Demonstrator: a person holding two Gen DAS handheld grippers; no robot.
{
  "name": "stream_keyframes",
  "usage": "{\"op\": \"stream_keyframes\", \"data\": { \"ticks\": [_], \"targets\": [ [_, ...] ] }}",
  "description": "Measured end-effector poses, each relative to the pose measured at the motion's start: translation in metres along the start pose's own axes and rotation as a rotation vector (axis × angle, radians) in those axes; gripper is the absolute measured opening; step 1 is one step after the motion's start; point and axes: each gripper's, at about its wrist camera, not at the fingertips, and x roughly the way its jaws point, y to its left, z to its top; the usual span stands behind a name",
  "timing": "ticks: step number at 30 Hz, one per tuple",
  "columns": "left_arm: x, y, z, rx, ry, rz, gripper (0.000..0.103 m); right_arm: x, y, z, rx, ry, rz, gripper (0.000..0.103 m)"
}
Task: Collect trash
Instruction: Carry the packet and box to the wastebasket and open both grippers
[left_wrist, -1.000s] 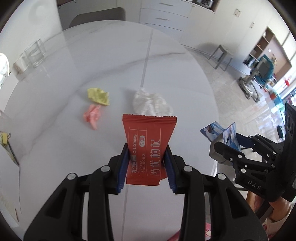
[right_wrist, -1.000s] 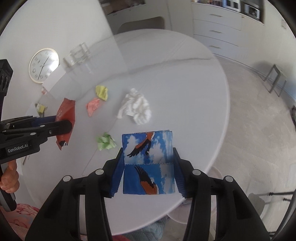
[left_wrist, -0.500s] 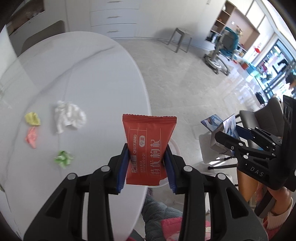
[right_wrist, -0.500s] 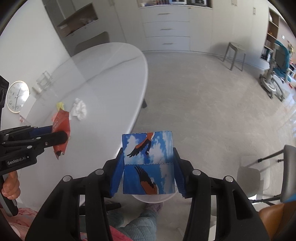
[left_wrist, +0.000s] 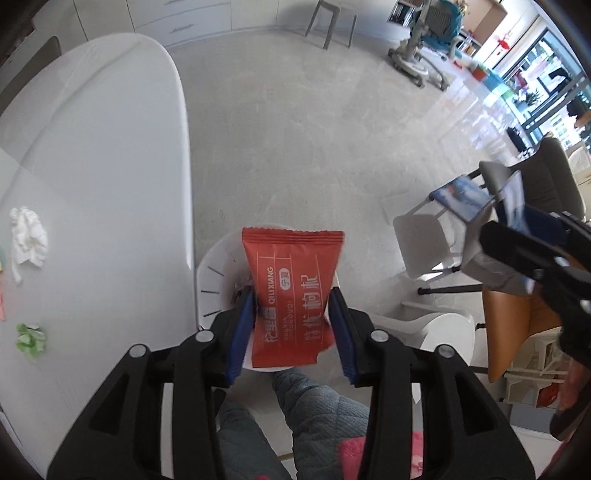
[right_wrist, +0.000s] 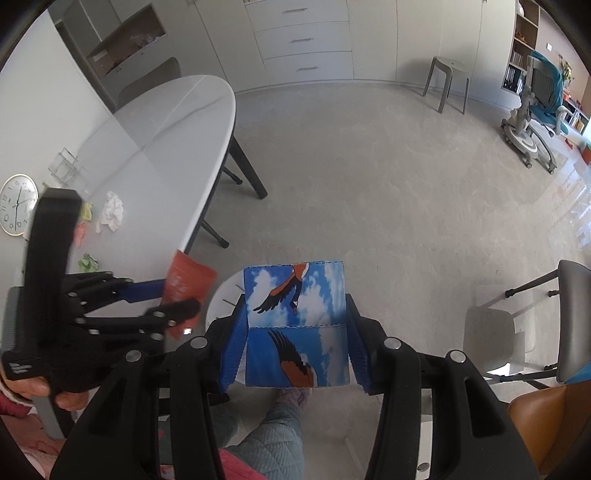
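1. Left wrist view: the left gripper (left_wrist: 291, 321), jaws just opening, pads parted beside the red foil snack wrapper (left_wrist: 291, 291), hangs over the white round slotted bin (left_wrist: 216, 273). Release squarely above the bin mouth.
2. Right wrist view: the right gripper (right_wrist: 295, 347) is clamped on one blue eagle-print carton (right_wrist: 297, 325). Four crumpled scraps lie on the white counter (right_wrist: 162, 147).

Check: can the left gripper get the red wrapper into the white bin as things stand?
Probably yes. The left gripper hangs right above the white bin beside the table, red wrapper between its just-opening jaws, nothing between it and the bin.
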Motion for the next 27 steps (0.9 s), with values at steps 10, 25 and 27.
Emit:
{"op": "stream_keyframes", "data": {
  "ticks": [10,25,27],
  "targets": [
    [-0.001,-0.006,0.002,-0.027,-0.017,0.03,0.074,0.01,-0.015,0.0,0.008,0.012,0.011,0.049],
    [-0.076,0.045,-0.029,-0.116,-0.123,0.165,0.09,0.052,0.026,-0.018,-0.076,0.068,0.102,0.049],
    [-0.081,0.058,-0.036,-0.142,-0.116,0.182,0.09,0.067,0.037,-0.023,-0.084,0.092,0.115,0.049]
  ]
}}
